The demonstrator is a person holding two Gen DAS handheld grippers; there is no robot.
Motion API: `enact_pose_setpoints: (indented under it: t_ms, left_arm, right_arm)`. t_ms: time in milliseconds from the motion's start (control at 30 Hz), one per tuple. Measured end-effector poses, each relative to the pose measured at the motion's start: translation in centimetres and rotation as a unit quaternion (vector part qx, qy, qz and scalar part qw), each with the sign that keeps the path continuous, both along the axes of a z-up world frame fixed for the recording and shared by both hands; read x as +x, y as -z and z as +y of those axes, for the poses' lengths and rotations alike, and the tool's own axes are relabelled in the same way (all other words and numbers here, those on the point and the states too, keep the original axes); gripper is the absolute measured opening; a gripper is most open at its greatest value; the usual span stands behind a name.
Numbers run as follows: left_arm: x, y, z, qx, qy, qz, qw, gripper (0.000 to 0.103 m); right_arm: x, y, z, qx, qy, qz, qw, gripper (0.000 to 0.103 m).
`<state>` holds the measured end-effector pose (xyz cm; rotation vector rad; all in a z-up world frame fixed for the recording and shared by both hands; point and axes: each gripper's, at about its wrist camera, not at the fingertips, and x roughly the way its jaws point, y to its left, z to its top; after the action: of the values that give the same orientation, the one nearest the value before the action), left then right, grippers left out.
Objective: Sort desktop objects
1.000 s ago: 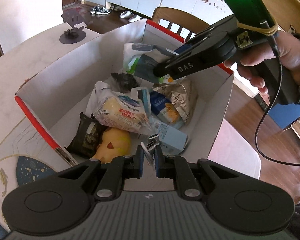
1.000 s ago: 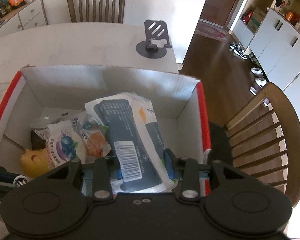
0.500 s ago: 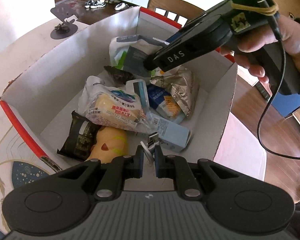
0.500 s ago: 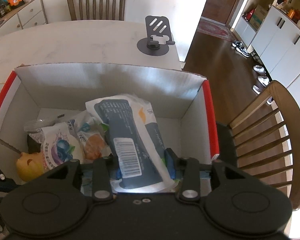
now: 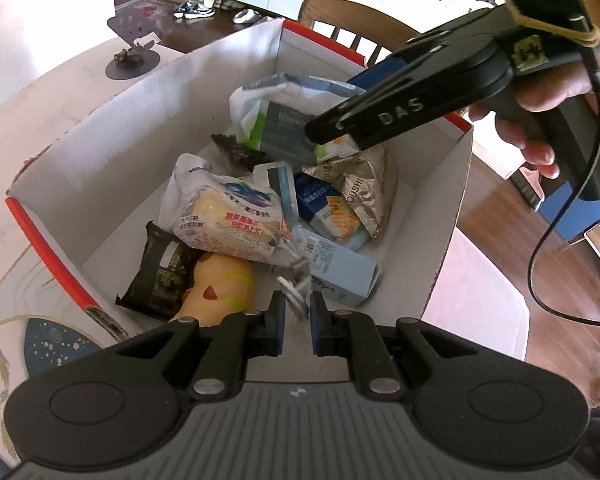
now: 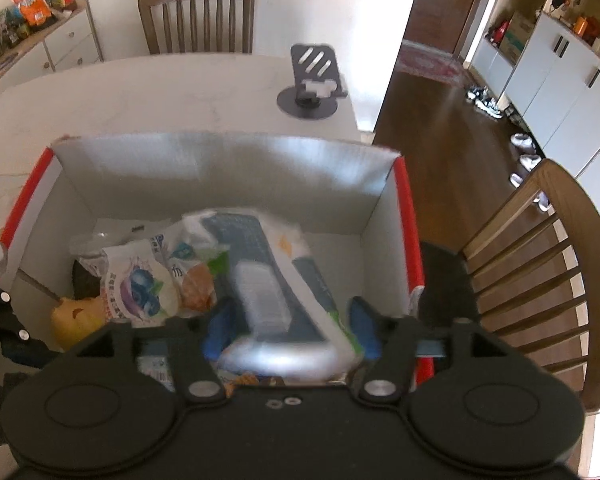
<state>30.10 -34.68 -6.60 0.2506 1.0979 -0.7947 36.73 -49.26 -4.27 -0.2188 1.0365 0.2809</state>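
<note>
A white cardboard box with red edges point(image 5: 220, 92) point(image 6: 228, 168) holds several snack packs, a yellow toy point(image 5: 220, 284) and a light blue carton point(image 5: 336, 272). My left gripper point(image 5: 297, 312) hovers over the near box edge; its jaws have parted slightly and a small metal clip point(image 5: 294, 292) sits blurred between the tips. My right gripper point(image 6: 286, 330) is over the box's right side with jaws spread; the grey and white wipes pack point(image 6: 276, 276) is blurred between them, seemingly slipping free. It also shows in the left wrist view point(image 5: 288, 120).
A grey phone stand point(image 6: 312, 80) point(image 5: 134, 52) sits on the white table beyond the box. Wooden chairs stand behind the table point(image 6: 196, 16) and at the right point(image 6: 540, 264). A blue patterned mat point(image 5: 48, 340) lies left of the box.
My right gripper's jaws have spread and the wipes pack has gone blurred and tilted down into the box. My left gripper's jaws have parted a little around the clip.
</note>
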Motion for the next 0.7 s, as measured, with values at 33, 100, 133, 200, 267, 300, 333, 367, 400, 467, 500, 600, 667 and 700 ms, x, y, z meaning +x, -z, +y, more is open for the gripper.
enact_pose_setpoints:
  t_ms: [33,100,133,200,267,300,333,367,400,467,500,600,667,700]
  left_arm:
    - [0.0,-0.1,0.1,-0.001,-0.001,-0.001,1.0000,0.012]
    - [-0.2,-0.2,0.3,-0.004,-0.003,-0.003,1.0000,0.012]
    - [-0.3,-0.3,0.4,-0.005,-0.003,-0.003,1.0000,0.013]
    - [-0.5,-0.5,0.6,-0.004,-0.004,-0.005,1.0000,0.013]
    - [-0.7,-0.8,0.8,-0.006,-0.006,-0.007,0.9999,0.014]
    - [-0.8,-0.9,0.9,-0.007,-0.007,-0.009,0.9999,0.016]
    - [-0.9,-1.1,1.0,-0.009,-0.007,-0.011,0.9999,0.018]
    - [-1.1,-1.2,1.1,-0.010,-0.008,-0.013,0.9998,0.019]
    - [-1.2,-1.3,1.2,-0.011,-0.009,-0.013,0.9998,0.023]
    - [-1.5,-1.6,1.5,-0.013,-0.011,-0.019,0.9997,0.031]
    - [-1.6,-1.7,1.7,-0.016,-0.012,-0.022,0.9996,0.042]
    - [-2.1,-2.3,2.2,-0.024,-0.018,-0.036,0.9989,0.060]
    - [-2.4,-2.8,2.4,-0.029,-0.021,-0.041,0.9985,0.060]
    - [-2.5,-2.9,2.5,-0.030,-0.022,-0.042,0.9984,0.060]
  right_arm:
    - [-0.1,-0.3,-0.1,0.002,0.000,-0.001,1.000,0.064]
    - [-0.4,-0.7,-0.2,0.004,0.001,-0.005,1.000,0.064]
    - [-0.5,-1.0,-0.3,0.006,0.002,-0.007,1.000,0.064]
    - [-0.8,-1.4,-0.5,0.011,0.004,-0.008,1.000,0.064]
    - [-1.3,-1.7,-0.6,0.013,0.005,-0.009,1.000,0.064]
    - [-1.5,-1.8,-0.7,0.015,0.005,-0.010,1.000,0.064]
    - [-1.8,-2.0,-0.7,0.016,0.006,-0.010,1.000,0.064]
    - [-2.0,-2.2,-0.8,0.018,0.007,-0.012,1.000,0.064]
    - [-2.3,-2.3,-0.9,0.019,0.009,-0.014,1.000,0.065]
    - [-2.8,-2.5,-1.0,0.023,0.010,-0.016,1.000,0.066]
    - [-3.1,-2.6,-1.1,0.024,0.011,-0.017,1.000,0.066]
    - [-3.9,-3.0,-1.2,0.030,0.014,-0.021,0.999,0.067]
    - [-4.4,-3.3,-1.2,0.035,0.016,-0.027,0.999,0.068]
    - [-4.7,-3.5,-1.2,0.040,0.017,-0.029,0.999,0.069]
